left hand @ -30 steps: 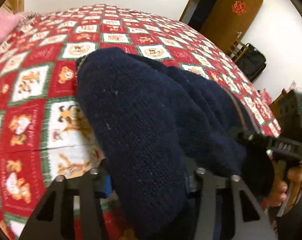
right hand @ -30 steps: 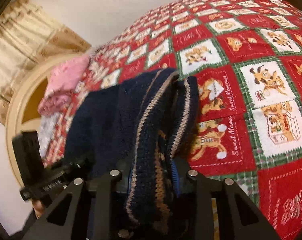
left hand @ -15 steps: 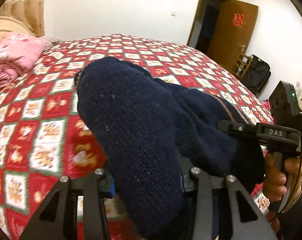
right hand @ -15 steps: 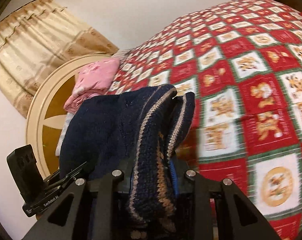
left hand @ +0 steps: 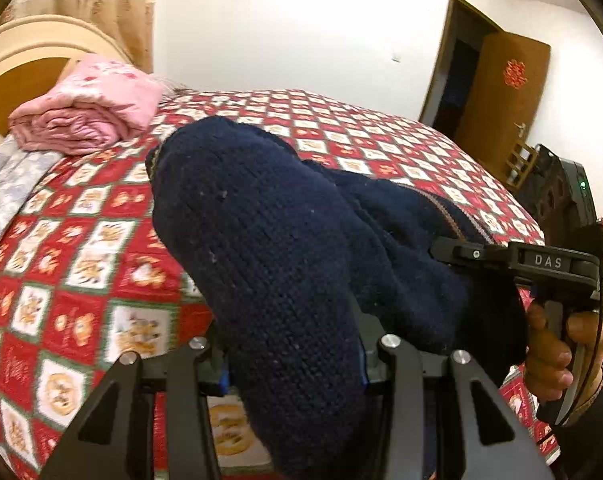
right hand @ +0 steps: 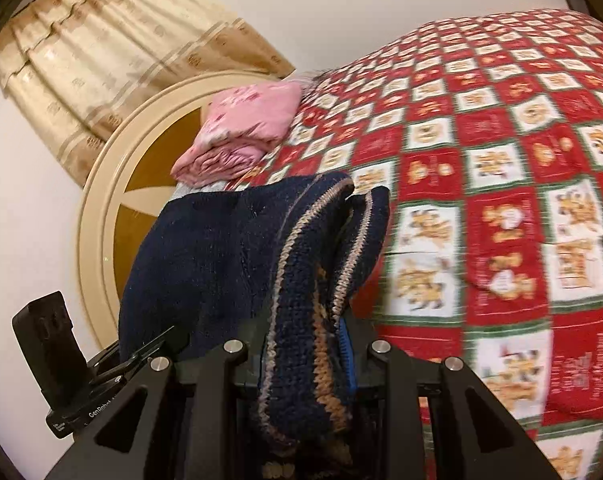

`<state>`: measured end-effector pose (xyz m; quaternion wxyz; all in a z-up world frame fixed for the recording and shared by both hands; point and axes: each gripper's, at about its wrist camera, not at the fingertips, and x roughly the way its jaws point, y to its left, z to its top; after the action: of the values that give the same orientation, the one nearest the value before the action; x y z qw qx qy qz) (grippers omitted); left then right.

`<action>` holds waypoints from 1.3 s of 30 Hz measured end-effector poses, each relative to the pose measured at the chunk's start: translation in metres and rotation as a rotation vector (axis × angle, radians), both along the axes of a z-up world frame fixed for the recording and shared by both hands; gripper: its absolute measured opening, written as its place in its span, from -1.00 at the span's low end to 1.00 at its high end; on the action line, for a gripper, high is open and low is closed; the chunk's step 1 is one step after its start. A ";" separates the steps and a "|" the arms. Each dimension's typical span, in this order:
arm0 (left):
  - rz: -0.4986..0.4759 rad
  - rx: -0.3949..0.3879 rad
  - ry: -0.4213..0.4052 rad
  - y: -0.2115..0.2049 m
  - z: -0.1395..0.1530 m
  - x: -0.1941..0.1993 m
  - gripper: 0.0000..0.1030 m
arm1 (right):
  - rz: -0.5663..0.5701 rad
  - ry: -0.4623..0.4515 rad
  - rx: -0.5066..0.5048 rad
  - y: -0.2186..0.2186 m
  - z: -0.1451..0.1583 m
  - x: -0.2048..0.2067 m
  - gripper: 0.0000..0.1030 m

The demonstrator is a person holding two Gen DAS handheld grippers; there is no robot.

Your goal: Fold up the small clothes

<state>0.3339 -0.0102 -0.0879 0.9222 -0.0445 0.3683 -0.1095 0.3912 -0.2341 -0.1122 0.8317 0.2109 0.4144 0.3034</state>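
Now each hand-held gripper, left (left hand: 293, 364) and right (right hand: 301, 364), clamps the navy knit sweater (left hand: 261, 248) above the bed (left hand: 81, 248).

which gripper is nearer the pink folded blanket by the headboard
Left, as far as the views show. The left gripper holds the navy sweater on the side of the pink blanket; the right gripper holds it on the far side from the blanket.
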 end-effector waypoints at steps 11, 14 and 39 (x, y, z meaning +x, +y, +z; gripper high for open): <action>0.097 -0.013 -0.021 0.064 0.002 -0.029 -0.13 | 0.114 -0.012 -0.024 0.082 0.007 -0.003 -0.47; 0.122 -0.014 -0.025 0.079 0.002 -0.034 -0.13 | 0.143 -0.015 -0.030 0.104 0.008 -0.003 -0.47; 0.255 -0.050 0.050 0.169 -0.037 -0.052 -0.13 | 0.289 0.048 -0.071 0.213 -0.031 -0.004 -0.47</action>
<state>0.2822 0.1587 -0.1253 0.9177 -0.1167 0.3796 0.0006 0.3873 -0.0207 -0.1430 0.7762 0.1267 0.4708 0.3999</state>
